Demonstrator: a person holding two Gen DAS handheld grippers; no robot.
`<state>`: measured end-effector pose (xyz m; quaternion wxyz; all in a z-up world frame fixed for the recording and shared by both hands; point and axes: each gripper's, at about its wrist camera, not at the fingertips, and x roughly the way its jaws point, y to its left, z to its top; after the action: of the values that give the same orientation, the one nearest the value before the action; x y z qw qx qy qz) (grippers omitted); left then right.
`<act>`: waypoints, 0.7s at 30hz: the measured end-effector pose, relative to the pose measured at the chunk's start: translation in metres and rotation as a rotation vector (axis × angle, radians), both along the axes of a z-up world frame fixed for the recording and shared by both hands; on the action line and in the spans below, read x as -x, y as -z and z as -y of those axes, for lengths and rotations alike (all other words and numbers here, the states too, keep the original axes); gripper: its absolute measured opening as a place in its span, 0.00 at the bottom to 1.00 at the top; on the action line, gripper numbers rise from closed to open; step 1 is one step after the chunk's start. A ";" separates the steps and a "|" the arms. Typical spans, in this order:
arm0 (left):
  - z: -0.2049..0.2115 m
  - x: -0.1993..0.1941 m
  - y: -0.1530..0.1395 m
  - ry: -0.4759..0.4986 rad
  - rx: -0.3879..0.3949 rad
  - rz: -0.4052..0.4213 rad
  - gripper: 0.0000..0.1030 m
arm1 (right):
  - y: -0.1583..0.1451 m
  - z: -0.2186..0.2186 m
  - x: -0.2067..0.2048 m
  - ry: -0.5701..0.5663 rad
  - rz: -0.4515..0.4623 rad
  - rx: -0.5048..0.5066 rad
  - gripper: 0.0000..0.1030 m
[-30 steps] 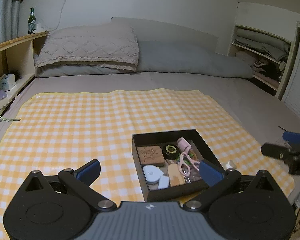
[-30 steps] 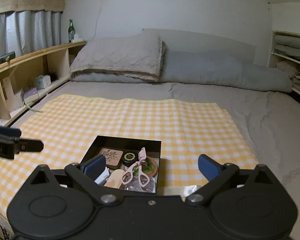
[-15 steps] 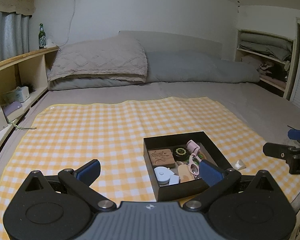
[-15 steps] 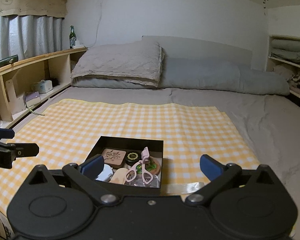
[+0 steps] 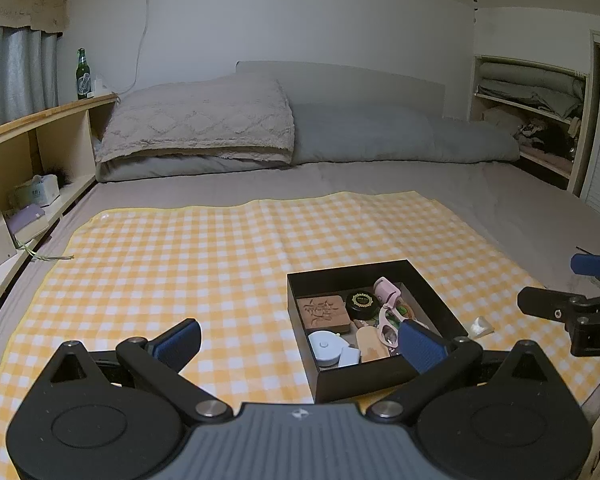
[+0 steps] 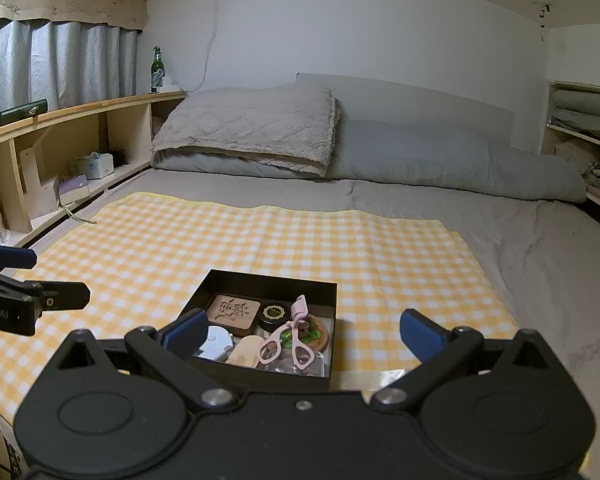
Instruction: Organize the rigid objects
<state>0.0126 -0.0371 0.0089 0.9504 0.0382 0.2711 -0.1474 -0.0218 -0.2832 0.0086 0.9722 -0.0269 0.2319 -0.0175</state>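
A black open box [image 5: 432, 300] [image 6: 324, 284] sits on the yellow checked cloth [image 5: 180, 264] [image 6: 260, 240] near the bed's front edge. Inside lie a brown carved block [image 5: 323, 312] [image 6: 233, 310], a black round tin [image 5: 363, 302] [image 6: 275, 314], a pink eyelash curler [image 5: 388, 304] [image 6: 292, 340], a white round case [image 5: 327, 346] [image 6: 219, 340] and a tan piece [image 5: 370, 342] [image 6: 246, 354]. My left gripper [image 5: 300, 338] hovers open, low before the box's left side. My right gripper [image 6: 302, 332] hovers open, nearer than the box, holding nothing.
A small clear wrapper [image 5: 480, 326] lies on the cloth right of the box. Pillows [image 5: 196, 128] and a grey bolster [image 5: 400, 136] line the bed's far end. A wooden shelf [image 6: 60, 148] with a green bottle [image 6: 157, 70] runs along the left. Cupboard shelves [image 5: 540, 112] stand right.
Both grippers have drawn back and tilted up, so more of the wall shows and the box sits further from both cameras. Both stay open and empty.
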 end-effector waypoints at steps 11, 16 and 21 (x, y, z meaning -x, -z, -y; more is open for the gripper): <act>-0.001 -0.001 0.001 -0.001 -0.003 -0.009 1.00 | 0.000 -0.001 0.000 0.001 -0.003 0.003 1.00; -0.002 -0.001 0.001 -0.001 -0.002 -0.009 1.00 | 0.000 -0.001 0.000 0.001 -0.003 0.003 1.00; -0.003 -0.002 0.000 -0.002 -0.003 -0.009 1.00 | 0.000 -0.001 0.000 0.002 -0.002 0.003 1.00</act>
<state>0.0141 -0.0344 0.0085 0.9494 0.0387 0.2754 -0.1460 -0.0222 -0.2826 0.0085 0.9719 -0.0280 0.2329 -0.0187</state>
